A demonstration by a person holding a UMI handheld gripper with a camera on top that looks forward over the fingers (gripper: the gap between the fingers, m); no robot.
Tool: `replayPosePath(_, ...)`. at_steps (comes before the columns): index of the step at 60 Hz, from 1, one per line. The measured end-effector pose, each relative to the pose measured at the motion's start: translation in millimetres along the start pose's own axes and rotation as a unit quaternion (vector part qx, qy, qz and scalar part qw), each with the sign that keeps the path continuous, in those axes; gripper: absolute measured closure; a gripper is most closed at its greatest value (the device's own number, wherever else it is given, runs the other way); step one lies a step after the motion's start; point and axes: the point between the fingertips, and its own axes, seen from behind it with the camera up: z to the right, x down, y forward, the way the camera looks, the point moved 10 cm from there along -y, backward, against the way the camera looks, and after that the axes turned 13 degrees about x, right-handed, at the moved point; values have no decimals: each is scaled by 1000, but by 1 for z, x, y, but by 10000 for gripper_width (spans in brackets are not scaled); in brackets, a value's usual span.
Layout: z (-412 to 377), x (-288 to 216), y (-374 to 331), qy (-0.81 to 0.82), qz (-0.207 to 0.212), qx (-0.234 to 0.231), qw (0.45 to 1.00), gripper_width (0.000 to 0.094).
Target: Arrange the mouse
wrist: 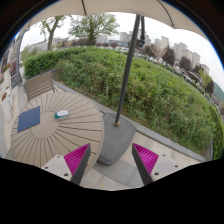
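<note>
A small light-coloured mouse (62,115) lies on the round slatted wooden table (60,135), to the right of a dark blue mouse mat (29,119). My gripper (112,158) is well short of the table, off to its right, above the paved floor. Its two fingers with magenta pads (75,158) stand wide apart and hold nothing. Between and just ahead of the fingers is the grey base of a parasol (115,140).
The parasol pole (128,70) rises from the base, with the canopy overhead. A wooden chair (40,87) stands behind the table. A green hedge (150,85) borders the terrace, with trees and buildings beyond. Pale paving (110,172) lies under the fingers.
</note>
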Motion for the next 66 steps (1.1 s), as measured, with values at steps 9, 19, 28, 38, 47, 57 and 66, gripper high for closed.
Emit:
replayPosePath(9,-18,0,3,-18,29,10,999,83)
replayPosePath(19,-62,7,5,-30,22,-27,999,83)
replayPosePath(28,-109,8,1,-52,31,-59,996,83)
replayPosePath(38,-170,6,-1,-61,37,-87,994,80)
replayPosePath(47,-221,3,0,-48,51,-110,991,83)
replayPosePath(57,-261,2,11,-43,86,-119,988,85)
replayPosePath(66,-288,3,29,-46,98,-122,987,82)
